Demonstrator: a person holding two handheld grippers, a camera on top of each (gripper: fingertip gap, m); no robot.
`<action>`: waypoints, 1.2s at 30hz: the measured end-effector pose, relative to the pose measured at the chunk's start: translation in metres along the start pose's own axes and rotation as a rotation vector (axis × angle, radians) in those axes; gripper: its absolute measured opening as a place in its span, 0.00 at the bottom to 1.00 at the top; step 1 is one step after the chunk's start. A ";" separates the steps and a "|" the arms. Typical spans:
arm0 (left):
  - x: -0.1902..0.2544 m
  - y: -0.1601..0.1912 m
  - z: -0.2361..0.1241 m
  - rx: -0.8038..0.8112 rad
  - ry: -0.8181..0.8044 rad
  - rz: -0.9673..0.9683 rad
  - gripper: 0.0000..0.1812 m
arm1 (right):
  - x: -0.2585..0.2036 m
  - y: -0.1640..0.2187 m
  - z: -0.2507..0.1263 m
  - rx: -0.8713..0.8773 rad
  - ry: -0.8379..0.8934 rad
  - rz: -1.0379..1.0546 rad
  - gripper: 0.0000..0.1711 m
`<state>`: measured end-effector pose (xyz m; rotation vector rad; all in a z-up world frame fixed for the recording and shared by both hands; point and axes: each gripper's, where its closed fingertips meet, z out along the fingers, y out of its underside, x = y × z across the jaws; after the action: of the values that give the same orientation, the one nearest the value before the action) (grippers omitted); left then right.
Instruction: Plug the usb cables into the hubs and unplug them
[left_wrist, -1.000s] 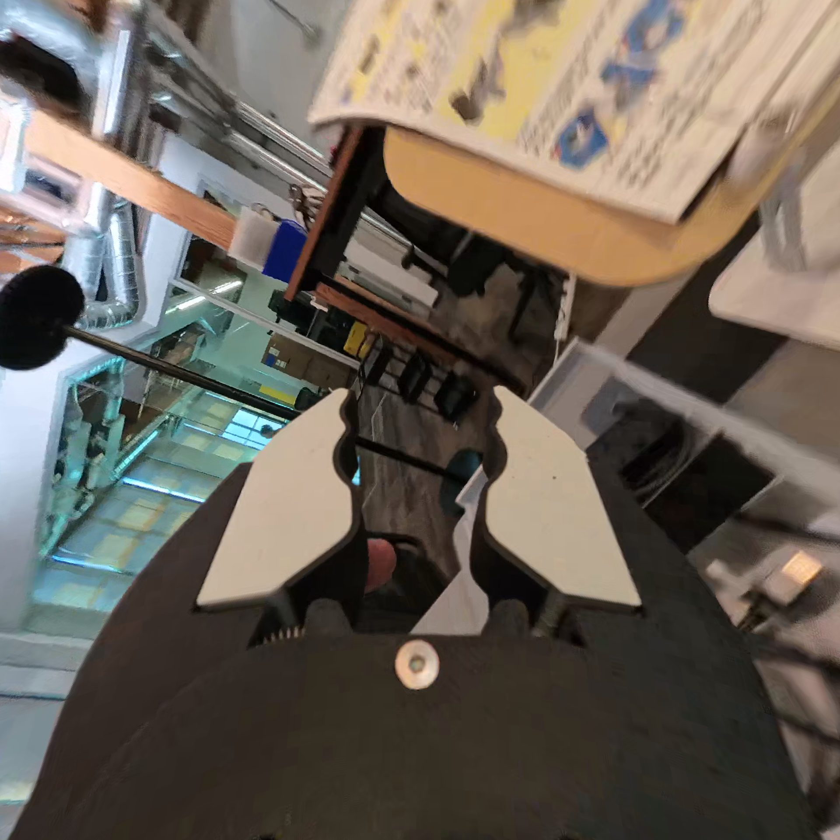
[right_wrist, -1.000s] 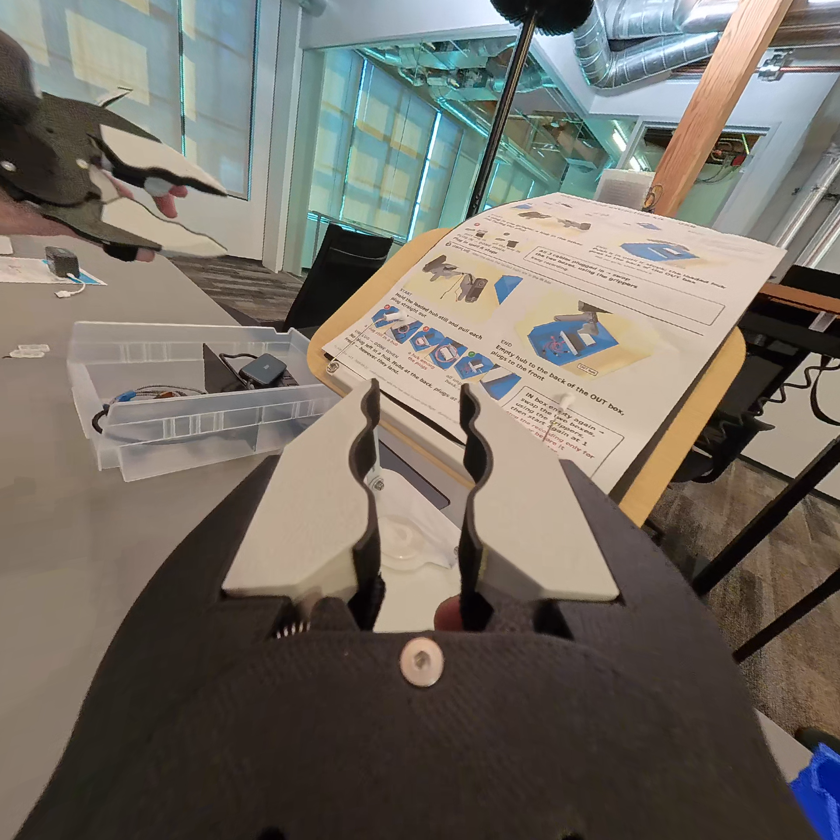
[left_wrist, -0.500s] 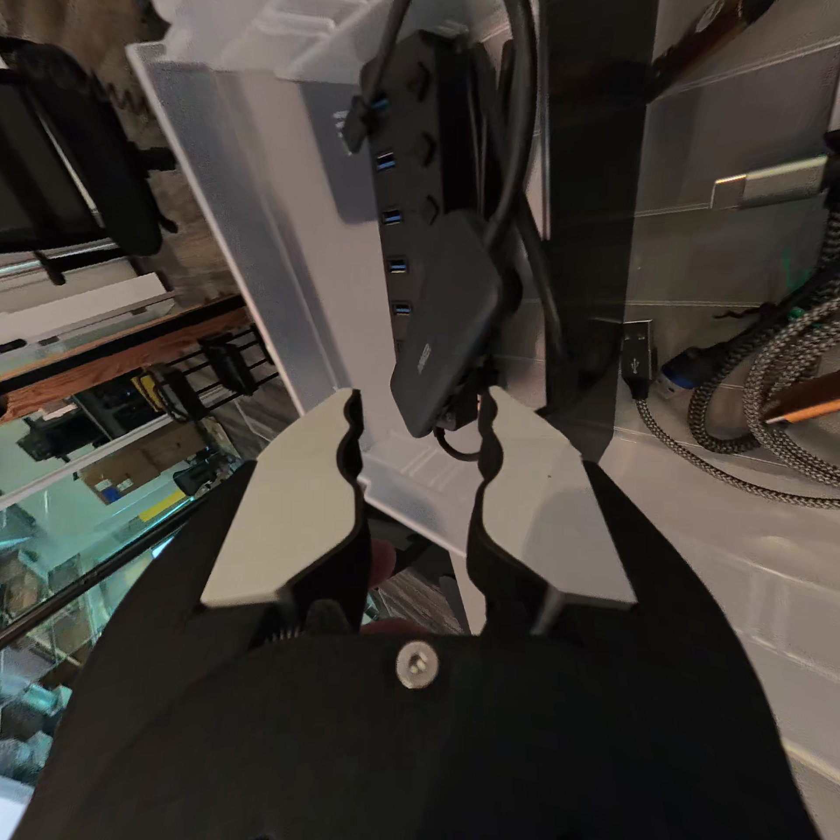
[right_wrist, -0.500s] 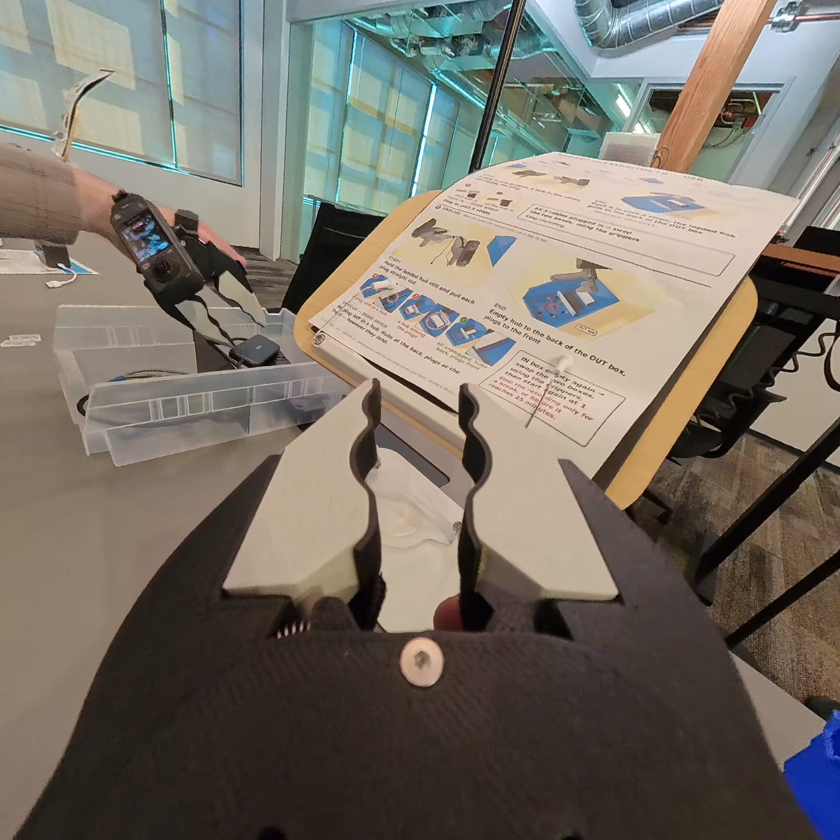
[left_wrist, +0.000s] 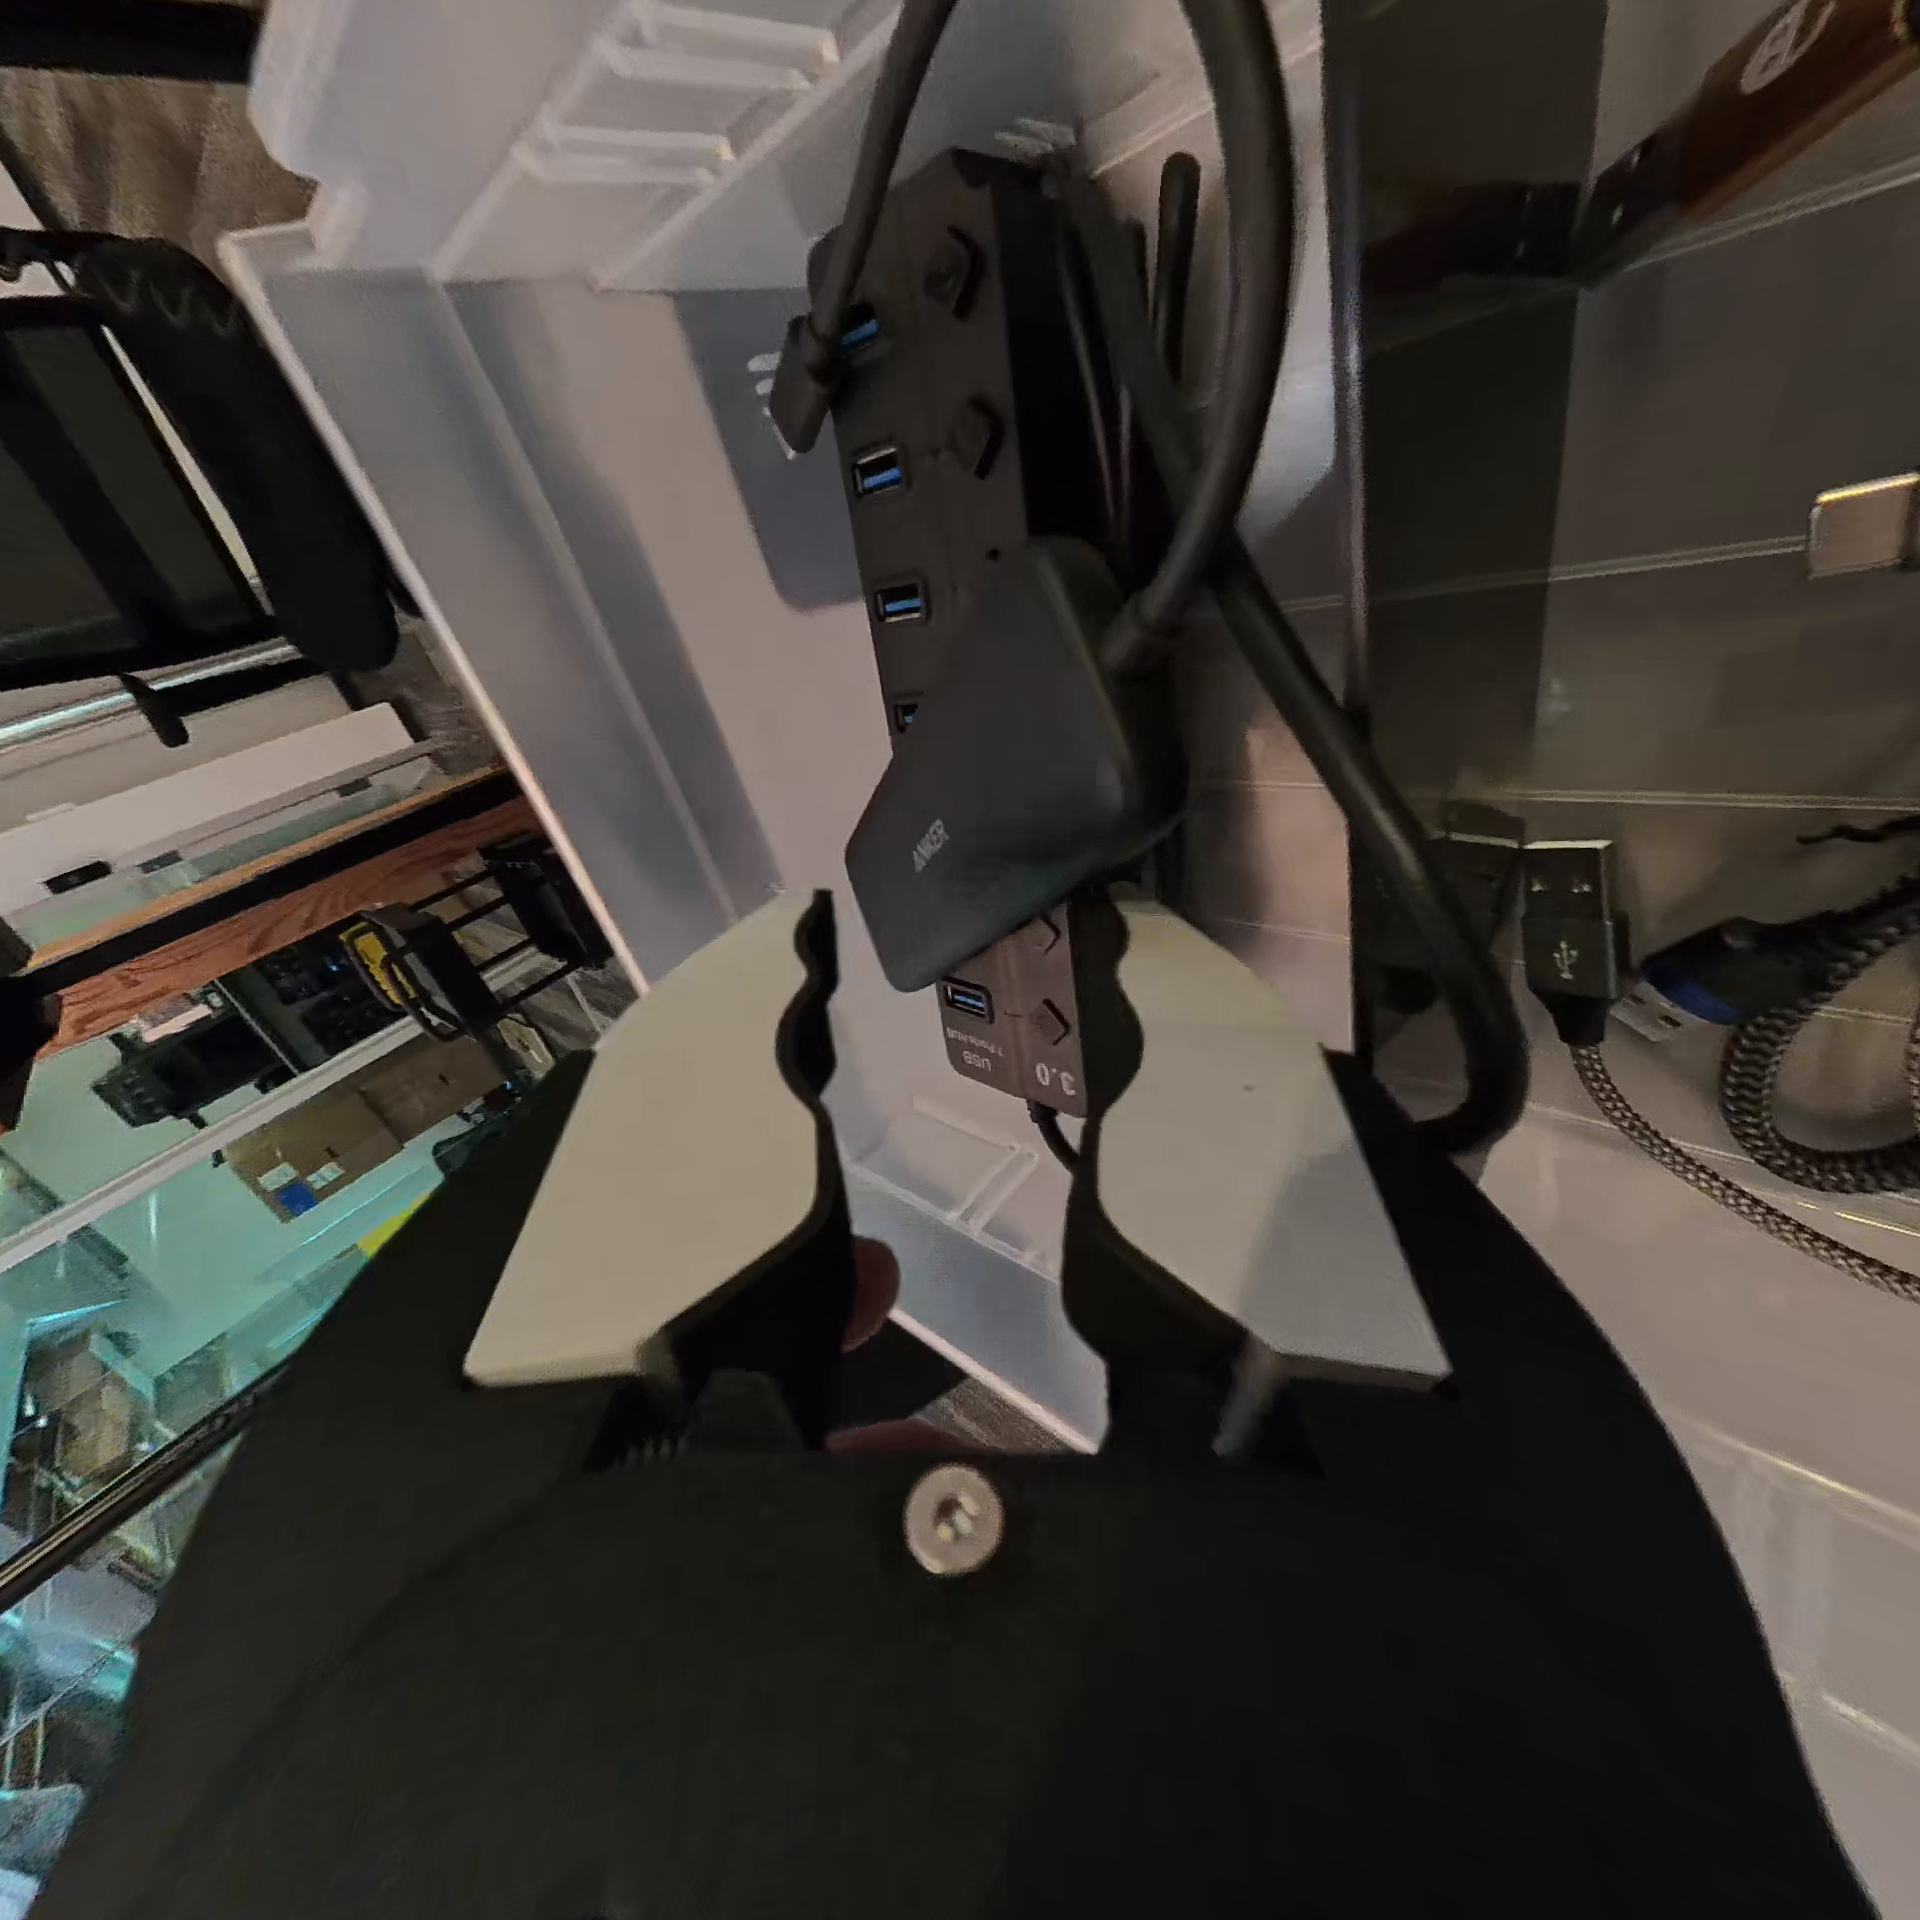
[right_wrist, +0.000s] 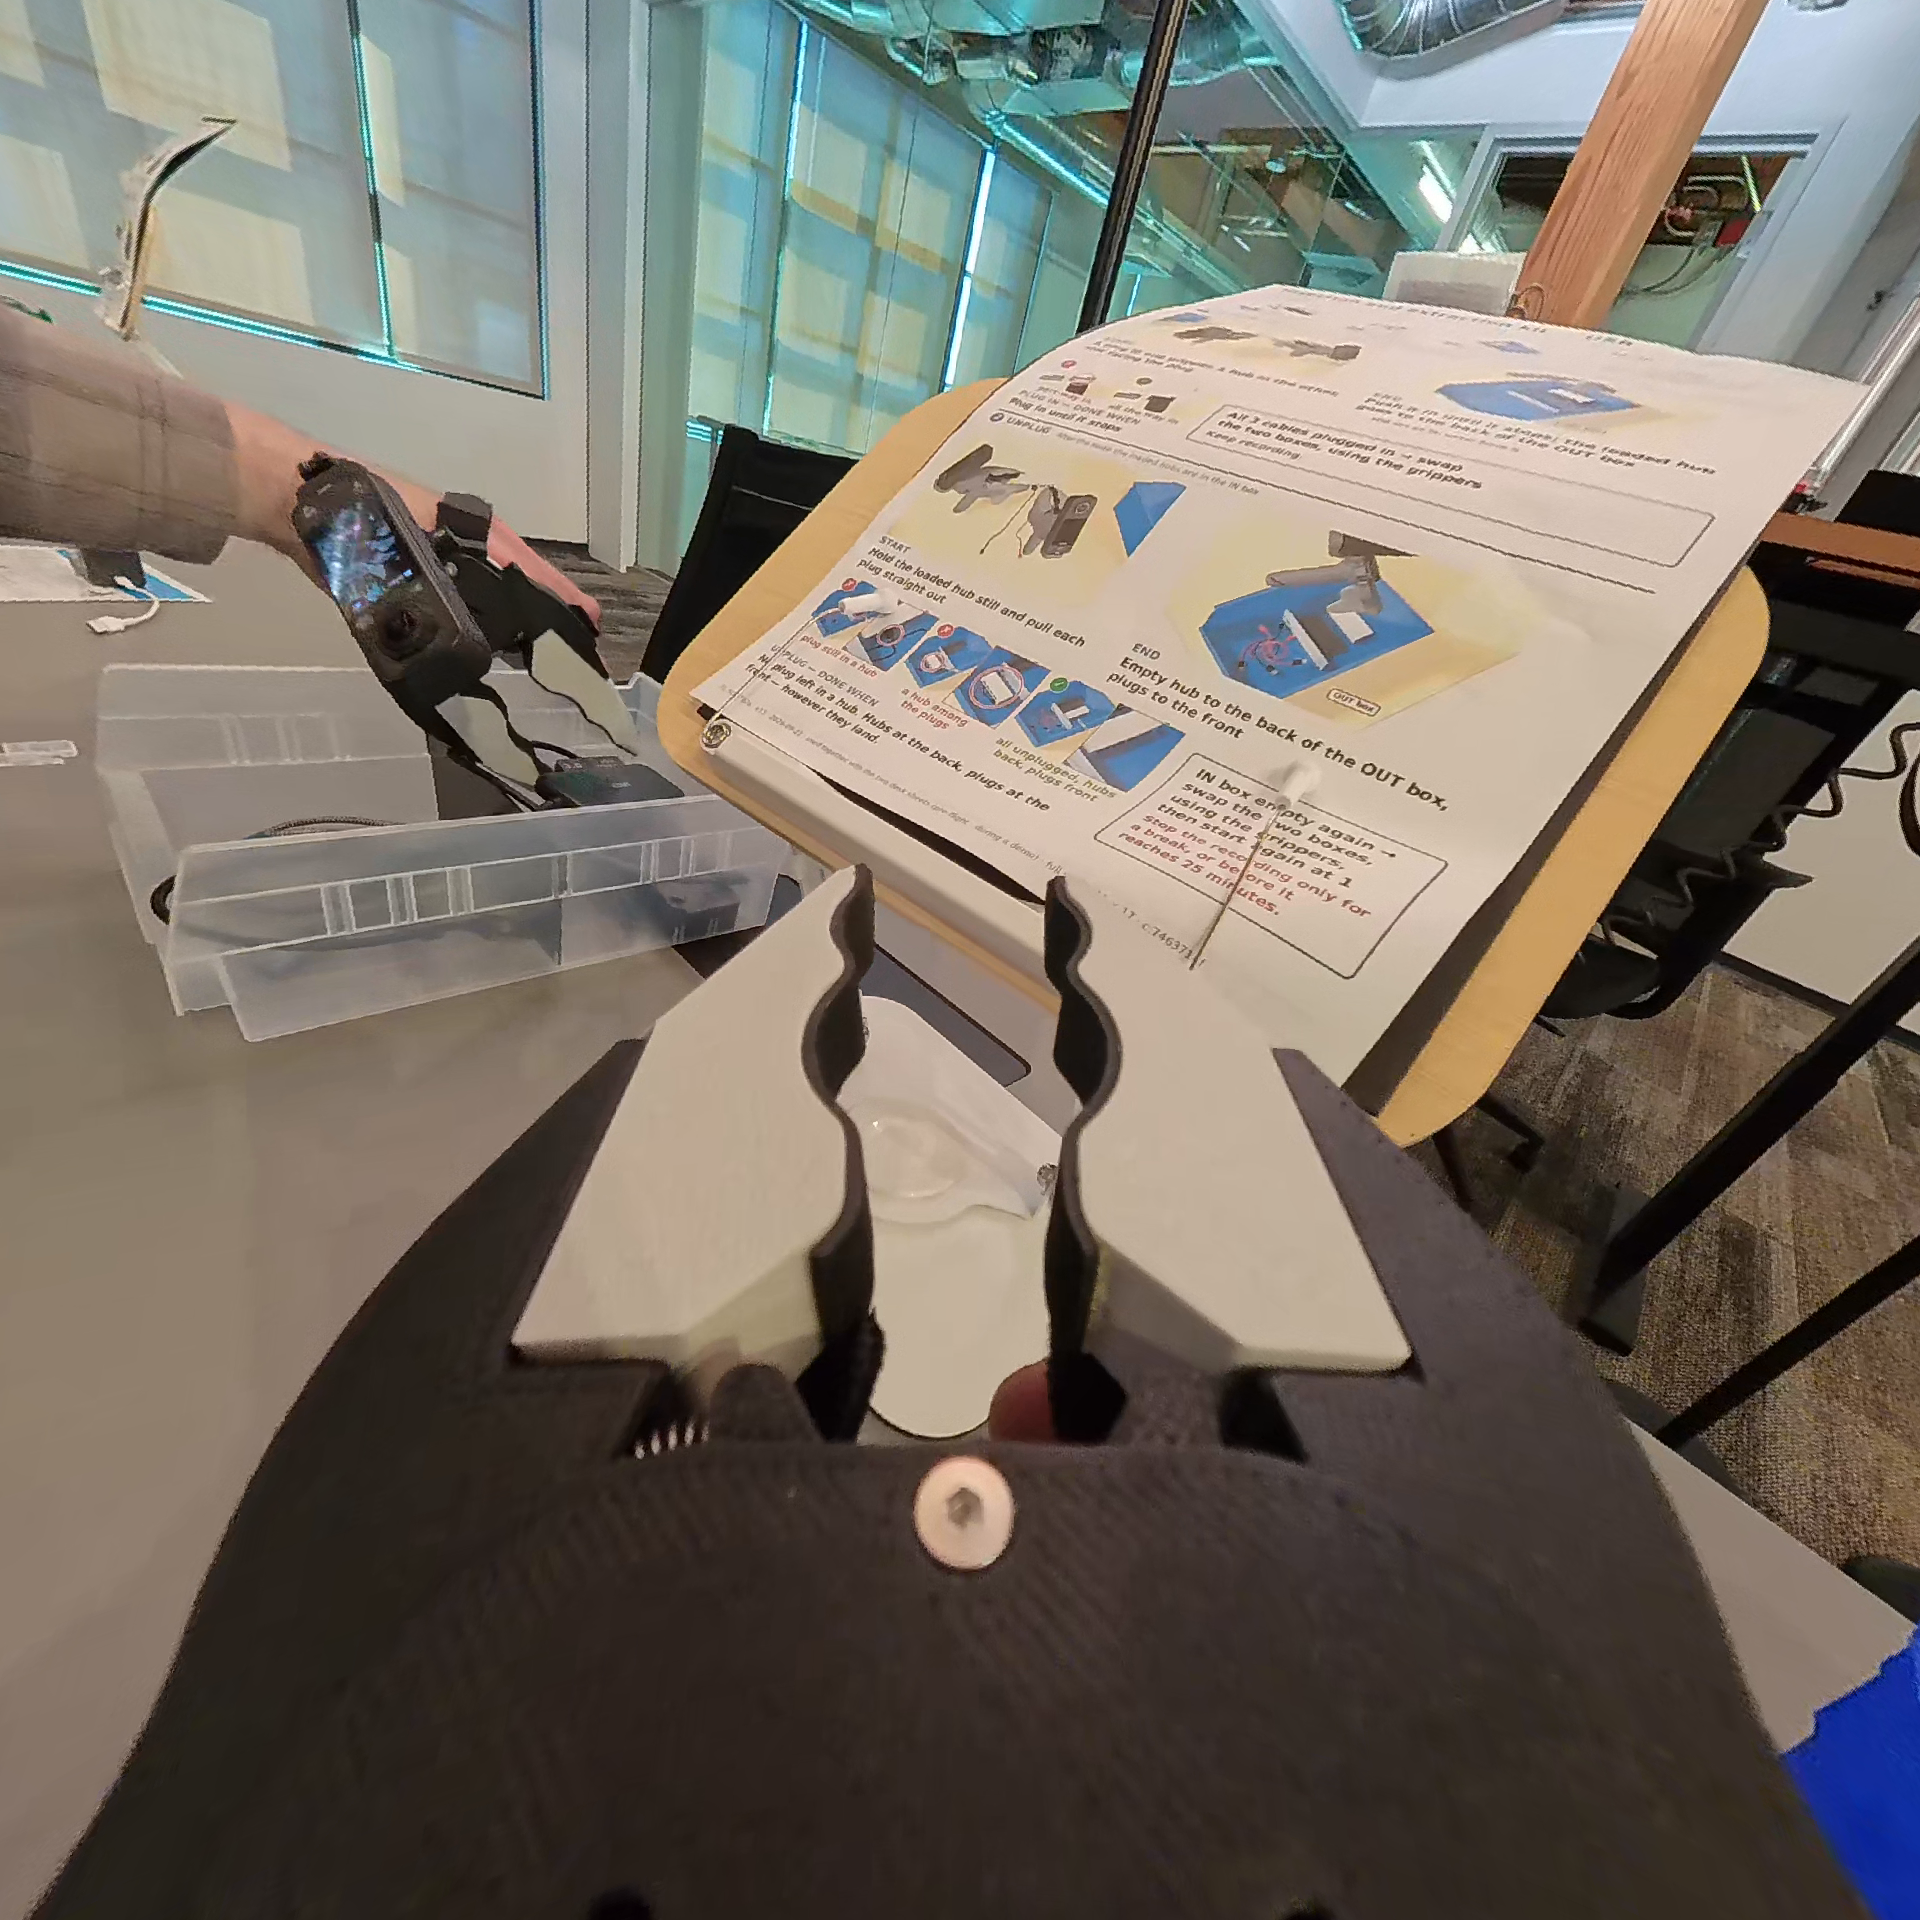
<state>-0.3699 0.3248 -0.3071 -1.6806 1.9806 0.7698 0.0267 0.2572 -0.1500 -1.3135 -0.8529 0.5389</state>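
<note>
Left gripper (left_wrist: 951, 935), jaws apart and empty, poised over a clear plastic bin (left_wrist: 582, 582) on the grey tabletop (right_wrist: 208, 1195): inside, a long black USB hub (left_wrist: 925, 520) with one black cable (left_wrist: 1236, 416) plugged at its far end, and a smaller dark hub (left_wrist: 997, 821) lying across it, blocking the nearer ports. Braided USB cables (left_wrist: 1662, 1101) (plugs loose, unconnected) lie in the adjoining compartment. Right gripper (right_wrist: 956, 904), jaws apart and empty, sits well apart from the bin, before an instruction sheet (right_wrist: 1299, 623) on a wooden stand (right_wrist: 1579, 956).
</note>
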 end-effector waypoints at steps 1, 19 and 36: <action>0.000 -0.002 -0.001 0.006 0.006 0.007 0.28 | 0.000 0.000 0.000 -0.001 0.000 0.001 0.18; -0.010 -0.022 0.001 0.045 -0.034 0.121 0.07 | 0.002 0.007 0.002 -0.014 0.008 0.008 0.17; -0.058 -0.011 -0.058 0.037 -0.304 -0.119 0.07 | -0.019 -0.006 0.006 -0.039 -0.014 -0.176 0.18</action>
<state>-0.3476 0.3292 -0.2273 -1.5408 1.6624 0.8812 0.0100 0.2453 -0.1485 -1.2568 -0.9841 0.3954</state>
